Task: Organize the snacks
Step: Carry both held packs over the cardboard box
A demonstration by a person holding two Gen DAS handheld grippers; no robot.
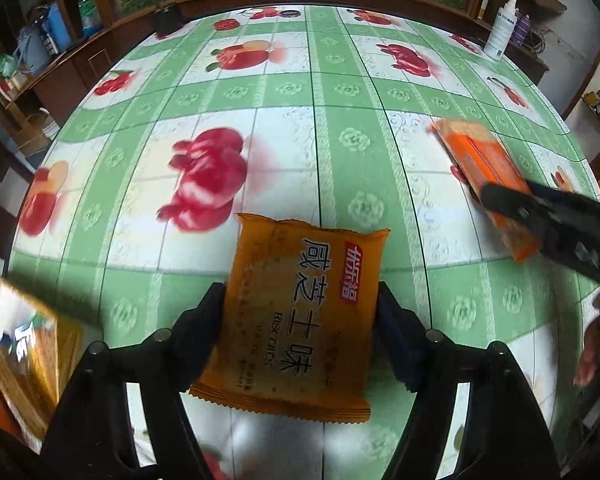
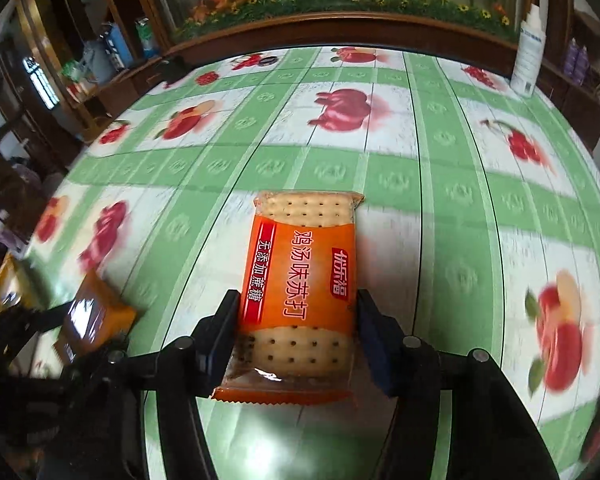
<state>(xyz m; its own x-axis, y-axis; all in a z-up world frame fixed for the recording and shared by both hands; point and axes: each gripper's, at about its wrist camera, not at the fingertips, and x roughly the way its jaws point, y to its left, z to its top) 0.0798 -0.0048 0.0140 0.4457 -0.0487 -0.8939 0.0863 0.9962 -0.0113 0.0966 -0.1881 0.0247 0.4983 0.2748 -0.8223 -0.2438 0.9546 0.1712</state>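
- Left wrist view: the left gripper had its jaws clamped on the sides of a yellow-orange biscuit packet lying flat on the fruit-print tablecloth.
- The right gripper pinched an orange soda-cracker packet, also on the cloth, well apart from the first.
- Step judged: both grasps made; next came lifting each packet level and carrying it to a grouping spot.
- The cracker wrapper had clear ends showing dotted crackers.
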